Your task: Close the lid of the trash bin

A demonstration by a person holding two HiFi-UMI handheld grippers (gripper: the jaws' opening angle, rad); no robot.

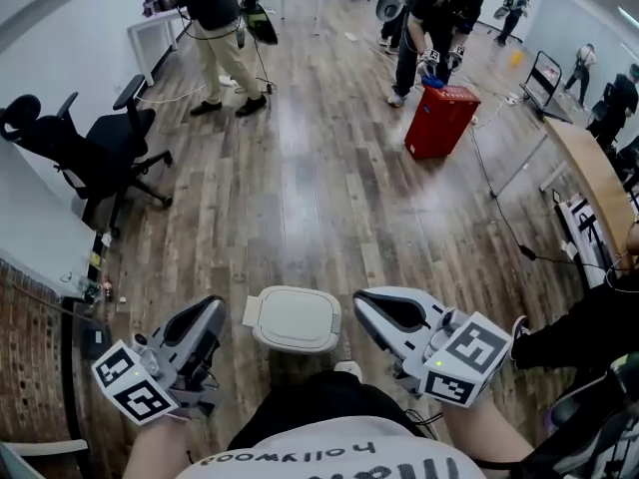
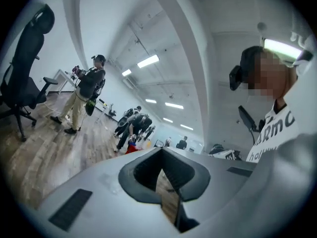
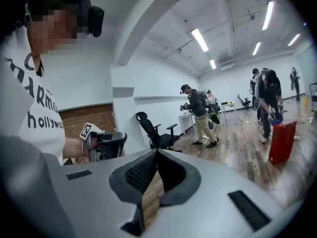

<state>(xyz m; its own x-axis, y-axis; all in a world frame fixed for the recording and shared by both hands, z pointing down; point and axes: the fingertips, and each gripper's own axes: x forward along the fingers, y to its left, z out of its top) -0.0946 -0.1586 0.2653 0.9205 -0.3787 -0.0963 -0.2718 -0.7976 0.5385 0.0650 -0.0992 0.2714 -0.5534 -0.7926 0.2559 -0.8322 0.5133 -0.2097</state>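
Task status: judged complete, or very nearly so. The trash bin (image 1: pixel 300 345) stands on the wooden floor (image 1: pixel 300 198) at the near centre of the head view, directly in front of the person. It lies between the left gripper (image 1: pixel 213 307) and the right gripper (image 1: pixel 365 303). The lid (image 1: pixel 297 317) lies flat over the opening, and no gap shows along the rim from this angle. Whether it is fully seated cannot be confirmed from above. The bin is a small, off-white unit with rounded corners. The lid top has a shallow recessed panel, and a short tab (image 1: pixel 250 310) projects at its left edge. Each gripper sits just beside the bin, and neither touches it. In each gripper view the jaws meet at their tips with nothing between them: both grippers are closed and empty. No further closing action appears necessary.
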